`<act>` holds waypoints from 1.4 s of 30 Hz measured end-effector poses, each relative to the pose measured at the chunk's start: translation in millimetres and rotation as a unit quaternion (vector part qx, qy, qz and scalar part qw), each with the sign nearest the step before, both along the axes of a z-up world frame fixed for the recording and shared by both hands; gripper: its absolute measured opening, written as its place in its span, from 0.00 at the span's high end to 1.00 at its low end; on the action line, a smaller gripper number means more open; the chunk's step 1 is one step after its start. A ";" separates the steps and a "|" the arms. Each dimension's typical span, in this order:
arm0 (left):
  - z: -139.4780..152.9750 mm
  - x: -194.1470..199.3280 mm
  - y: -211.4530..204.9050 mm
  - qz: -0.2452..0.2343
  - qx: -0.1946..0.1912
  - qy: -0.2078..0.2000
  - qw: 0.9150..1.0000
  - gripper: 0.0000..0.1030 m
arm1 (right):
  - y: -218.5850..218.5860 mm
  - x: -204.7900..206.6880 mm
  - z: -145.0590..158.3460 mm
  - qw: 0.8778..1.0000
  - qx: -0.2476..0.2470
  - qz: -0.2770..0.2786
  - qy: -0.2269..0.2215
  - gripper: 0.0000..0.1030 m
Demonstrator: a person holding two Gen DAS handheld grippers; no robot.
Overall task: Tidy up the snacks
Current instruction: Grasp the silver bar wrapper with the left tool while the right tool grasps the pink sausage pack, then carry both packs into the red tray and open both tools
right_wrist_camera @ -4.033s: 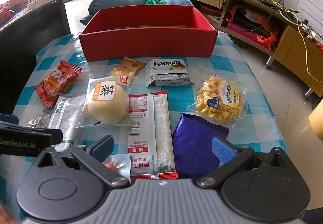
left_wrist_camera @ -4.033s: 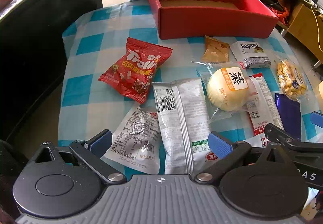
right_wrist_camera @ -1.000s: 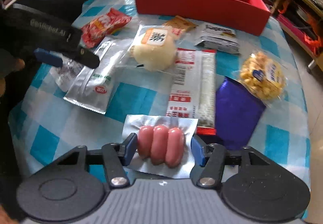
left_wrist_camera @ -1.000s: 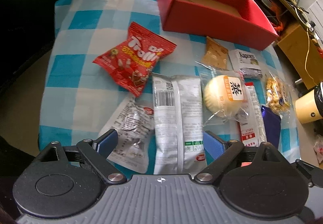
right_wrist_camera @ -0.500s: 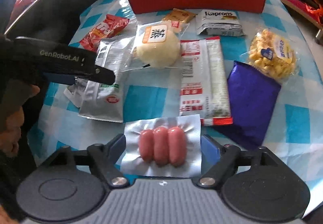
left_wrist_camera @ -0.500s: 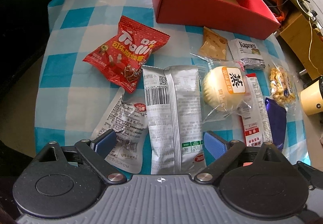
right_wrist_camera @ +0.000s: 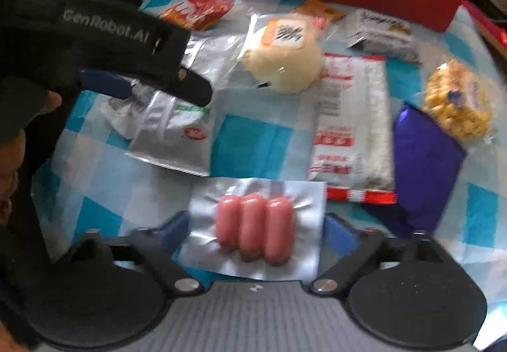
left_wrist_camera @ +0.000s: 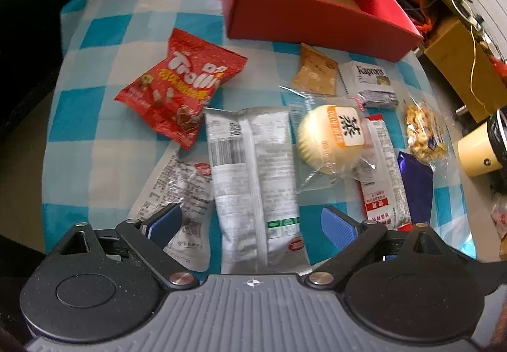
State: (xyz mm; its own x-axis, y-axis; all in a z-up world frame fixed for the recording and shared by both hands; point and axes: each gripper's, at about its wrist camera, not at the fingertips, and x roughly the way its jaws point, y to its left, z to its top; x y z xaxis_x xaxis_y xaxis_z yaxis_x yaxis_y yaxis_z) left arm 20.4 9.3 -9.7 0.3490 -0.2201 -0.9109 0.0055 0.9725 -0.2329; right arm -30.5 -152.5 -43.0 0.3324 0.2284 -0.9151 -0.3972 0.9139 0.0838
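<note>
We see blue-white checked tablecloth [left_wrist_camera: 95, 117] under both grippers. Red rectangular cardboard box [left_wrist_camera: 304, 16] lies far ahead, well apart from fingertips. Long silver foil snack pack [left_wrist_camera: 253, 181] lies between spread fingers of left gripper [left_wrist_camera: 250, 222], not clamped. Right gripper [right_wrist_camera: 253, 231]: fingers apart, flanking silver vacuum pack of three pink sausages [right_wrist_camera: 253, 228]; contact unclear, view blurred.
</note>
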 end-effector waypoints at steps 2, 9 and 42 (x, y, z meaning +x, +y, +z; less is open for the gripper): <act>-1.8 2.6 -6.0 0.000 0.015 0.001 1.000 0.05 | -9.3 0.5 3.3 1.000 0.015 0.002 -0.004 0.37; -14.2 19.4 -32.6 -0.015 0.105 0.009 0.994 0.03 | -17.6 -1.5 7.6 0.999 0.034 0.007 -0.017 0.43; -17.7 -9.6 -56.1 -0.104 0.130 -0.021 0.986 0.29 | -2.7 -4.2 3.0 0.999 0.008 0.007 -0.033 0.39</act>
